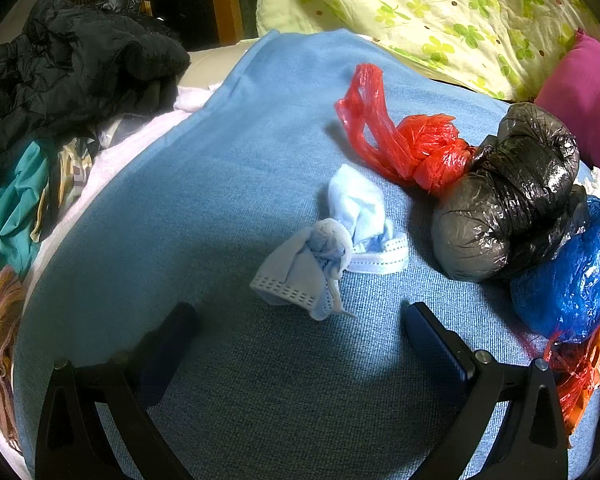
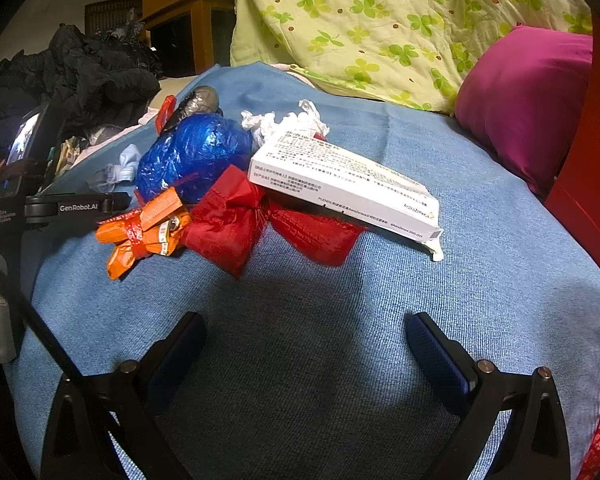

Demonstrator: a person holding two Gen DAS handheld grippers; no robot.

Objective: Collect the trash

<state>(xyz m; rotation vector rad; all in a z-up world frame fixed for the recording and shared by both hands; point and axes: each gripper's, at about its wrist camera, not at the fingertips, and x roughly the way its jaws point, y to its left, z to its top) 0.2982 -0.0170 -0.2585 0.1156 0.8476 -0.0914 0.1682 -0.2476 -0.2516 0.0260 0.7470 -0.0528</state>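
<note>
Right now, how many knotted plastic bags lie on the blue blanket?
3: a red plastic bag farthest back, a black plastic bag touching it, and a blue plastic bag nearest. More may hide behind.

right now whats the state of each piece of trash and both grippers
left gripper: open, empty
right gripper: open, empty
face masks: crumpled, lying loose
red bag: knotted, handles loose
black bag: tied shut, bulging
blue bag: bunched into a ball
medicine box: flattened, resting on red mesh bag
orange wrapper: crumpled, tied with red ribbon
</note>
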